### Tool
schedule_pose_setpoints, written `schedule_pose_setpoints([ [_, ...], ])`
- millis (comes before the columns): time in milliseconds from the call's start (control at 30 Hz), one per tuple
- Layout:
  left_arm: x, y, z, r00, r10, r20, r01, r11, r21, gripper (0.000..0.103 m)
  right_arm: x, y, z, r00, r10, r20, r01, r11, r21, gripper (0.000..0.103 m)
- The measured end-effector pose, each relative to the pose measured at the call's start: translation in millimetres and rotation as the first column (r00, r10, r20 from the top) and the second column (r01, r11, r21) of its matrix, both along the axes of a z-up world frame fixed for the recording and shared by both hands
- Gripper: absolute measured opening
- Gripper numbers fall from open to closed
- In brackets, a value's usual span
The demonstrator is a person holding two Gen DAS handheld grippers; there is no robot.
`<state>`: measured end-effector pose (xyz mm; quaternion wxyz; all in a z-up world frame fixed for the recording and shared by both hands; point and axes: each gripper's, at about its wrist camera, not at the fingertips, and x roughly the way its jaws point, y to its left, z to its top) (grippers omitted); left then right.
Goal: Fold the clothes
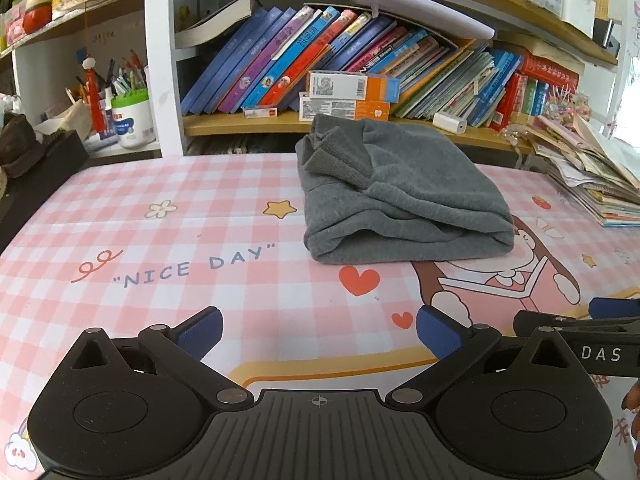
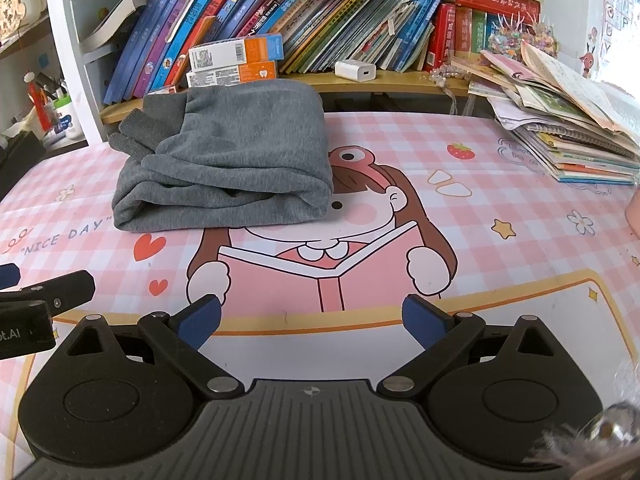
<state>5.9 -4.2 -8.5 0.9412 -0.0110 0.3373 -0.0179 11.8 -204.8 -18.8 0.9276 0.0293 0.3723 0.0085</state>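
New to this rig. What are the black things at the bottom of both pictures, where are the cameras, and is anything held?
No robot arm here: a person holds a two-finger gripper in each hand, each carrying a fisheye camera looking forward along its fingers. One picture comes from the left gripper, the other from the right gripper. The black parts with blue pads are the grippers themselves. Both are open and hold nothing. Ahead, on a pink checked tablecloth, lies a folded grey garment. Behind it is a bookshelf; a stack of booklets sits at the right.

The gray sweater (image 1: 404, 192) is soft, fuzzy cloth. The pink table cover (image 1: 160, 240) looks smooth. The shelf (image 1: 248, 124) is wood.
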Motion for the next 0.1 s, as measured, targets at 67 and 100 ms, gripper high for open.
schedule_pose_setpoints([
  [67, 0.9, 0.0, 0.0, 1.000, 0.003, -0.002, -0.003, 1.000, -0.001, 0.103, 0.5, 0.1, -0.2, 1.000, 0.002, -0.001, -0.002, 1.000, 0.001, 0.098],
  [100, 1.2, 0.2, 0.0, 1.000, 0.005, -0.003, -0.005, 1.000, -0.004, 0.103, 0.7, 0.3, -0.3, 1.000, 0.004, -0.001, -0.004, 1.000, 0.001, 0.098],
])
